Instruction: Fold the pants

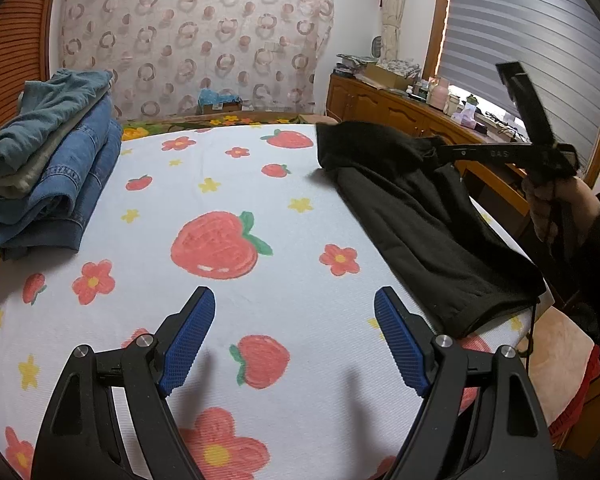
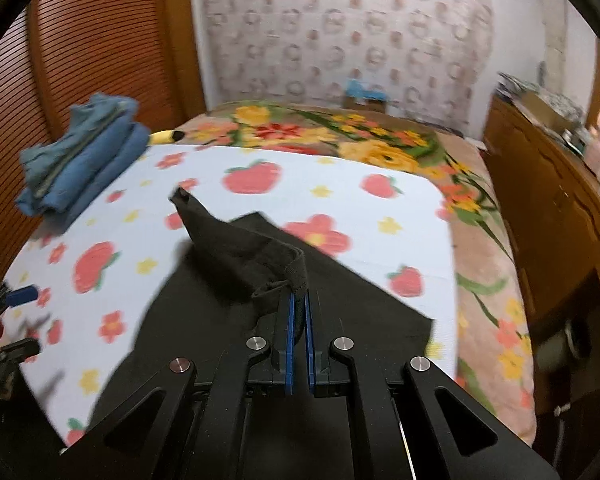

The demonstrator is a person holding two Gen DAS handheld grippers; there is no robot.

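Black pants [image 1: 420, 216] lie along the right side of the strawberry-print cloth [image 1: 228, 184]. In the right wrist view my right gripper [image 2: 299, 300] is shut on the waistband [image 2: 292, 268] of the black pants [image 2: 236, 320] and holds that edge up off the cloth, with the rest draped below. From the left wrist view, the right gripper [image 1: 440, 151] reaches in from the right, held by a hand [image 1: 552, 204]. My left gripper [image 1: 294, 304] hangs open over the bare cloth near its front edge, and nothing is between its blue pads [image 1: 188, 340].
A stack of folded jeans and green clothes [image 1: 48, 168] sits at the cloth's far left. A floral blanket [image 2: 380, 140] covers the bed beyond the cloth. A wooden cabinet [image 1: 400, 108] with clutter on top runs along the right wall.
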